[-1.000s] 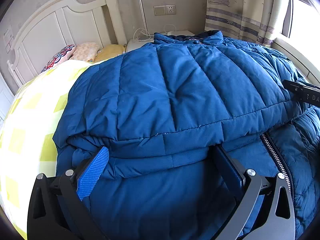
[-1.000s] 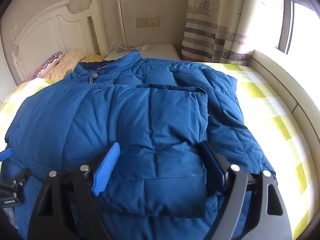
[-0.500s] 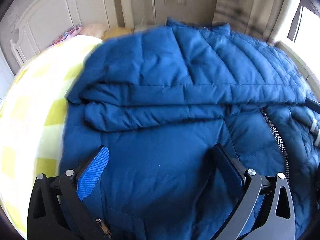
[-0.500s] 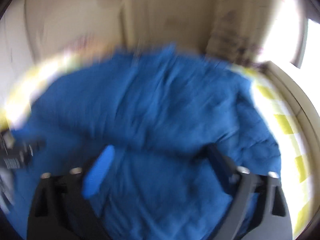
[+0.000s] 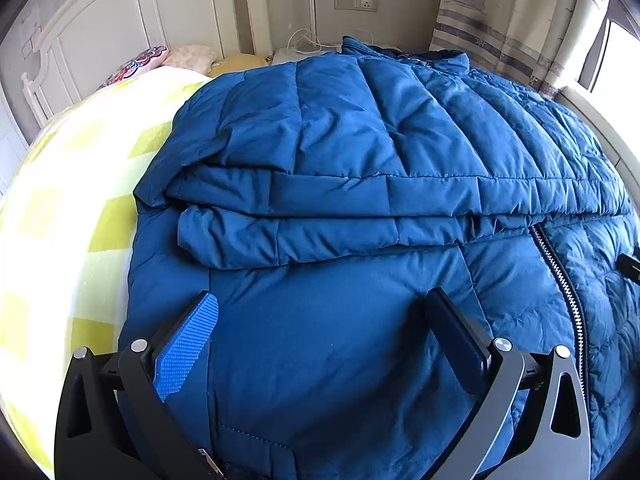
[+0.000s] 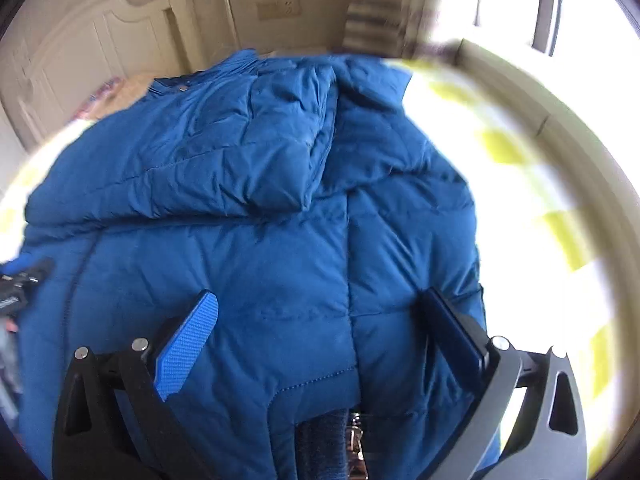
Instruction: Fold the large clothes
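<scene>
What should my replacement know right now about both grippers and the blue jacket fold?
Left gripper: open, nothing gripped, above the jacket's lower part.
Right gripper: open, nothing gripped, over the hem end.
Blue puffer jacket: on the yellow-checked bed, collar toward the headboard, zipper showing.
Done: sleeves folded across the front.
Left: fold the lower part up toward the collar.

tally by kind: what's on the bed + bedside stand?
Blue down jacket: 1
Pillows by the headboard: 3 — floral, pale patterned, yellow
White cable on the white bedside stand: 1
Total: 5
</scene>
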